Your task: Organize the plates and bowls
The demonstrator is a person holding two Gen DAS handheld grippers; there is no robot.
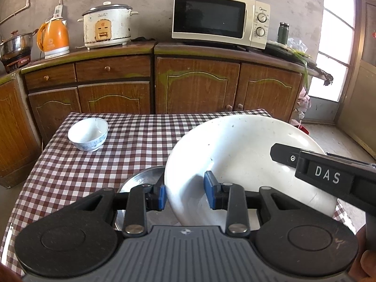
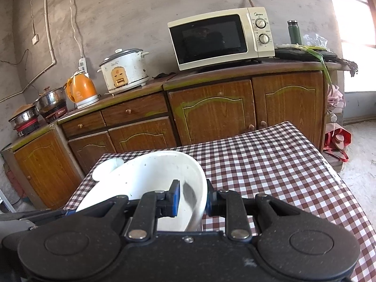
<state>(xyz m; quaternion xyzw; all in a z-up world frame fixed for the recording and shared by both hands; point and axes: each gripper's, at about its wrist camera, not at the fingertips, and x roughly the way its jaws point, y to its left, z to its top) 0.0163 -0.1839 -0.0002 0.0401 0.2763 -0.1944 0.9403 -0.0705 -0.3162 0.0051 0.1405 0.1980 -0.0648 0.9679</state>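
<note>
I hold a large white bowl (image 1: 246,155) tilted above the checked table (image 1: 141,127). My left gripper (image 1: 186,195) is shut on its near left rim, one blue pad outside the wall and one inside. From the right, my right gripper (image 1: 279,156) clamps the opposite rim. In the right wrist view the same bowl (image 2: 150,171) sits between the shut pads of the right gripper (image 2: 192,199), and the left gripper (image 2: 63,212) shows at the lower left. A steel plate (image 1: 141,178) lies under the bowl's left side. A small blue-patterned bowl (image 1: 88,135) (image 2: 107,168) stands at the table's far left.
Wooden cabinets (image 1: 197,87) run behind the table and carry a microwave (image 1: 218,18), a rice cooker (image 1: 107,25), an orange kettle (image 1: 54,38) and a steel pot (image 1: 16,44). The checked cloth (image 2: 270,164) stretches out to the right. A doorway (image 1: 333,54) lies far right.
</note>
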